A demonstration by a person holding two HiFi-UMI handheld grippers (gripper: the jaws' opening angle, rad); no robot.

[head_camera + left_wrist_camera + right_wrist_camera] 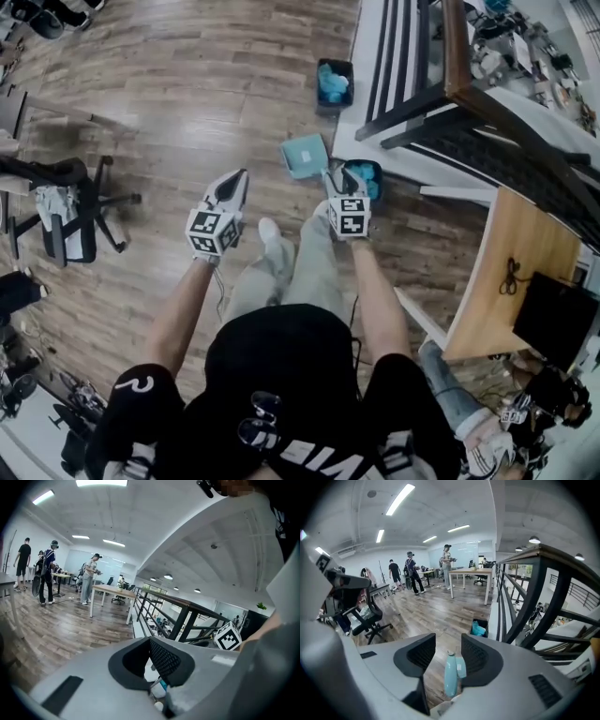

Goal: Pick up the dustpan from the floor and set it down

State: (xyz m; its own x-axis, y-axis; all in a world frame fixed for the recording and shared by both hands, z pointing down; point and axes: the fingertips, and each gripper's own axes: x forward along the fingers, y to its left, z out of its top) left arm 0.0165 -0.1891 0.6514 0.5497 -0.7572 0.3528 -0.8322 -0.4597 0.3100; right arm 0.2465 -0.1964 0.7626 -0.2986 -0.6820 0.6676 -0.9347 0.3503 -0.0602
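Note:
A teal dustpan [305, 155] lies on the wooden floor just ahead of my feet, its handle rising toward my right gripper [334, 180]. In the right gripper view the teal handle [451, 679] stands upright between the open jaws of the right gripper [447, 660], close to the right pad, with a clear gap on the left side. My left gripper [234, 184] hangs to the left of the pan, apart from it. Seen in its own view, the left gripper [151, 660] has its dark pads meeting, with nothing between them.
One blue bin [335, 82] stands beyond the pan, and another [366, 176] sits right beside my right gripper. A black railing on a white step [441, 103] runs along the right. An office chair [70, 211] is at the left, a wooden table [525, 253] at the right.

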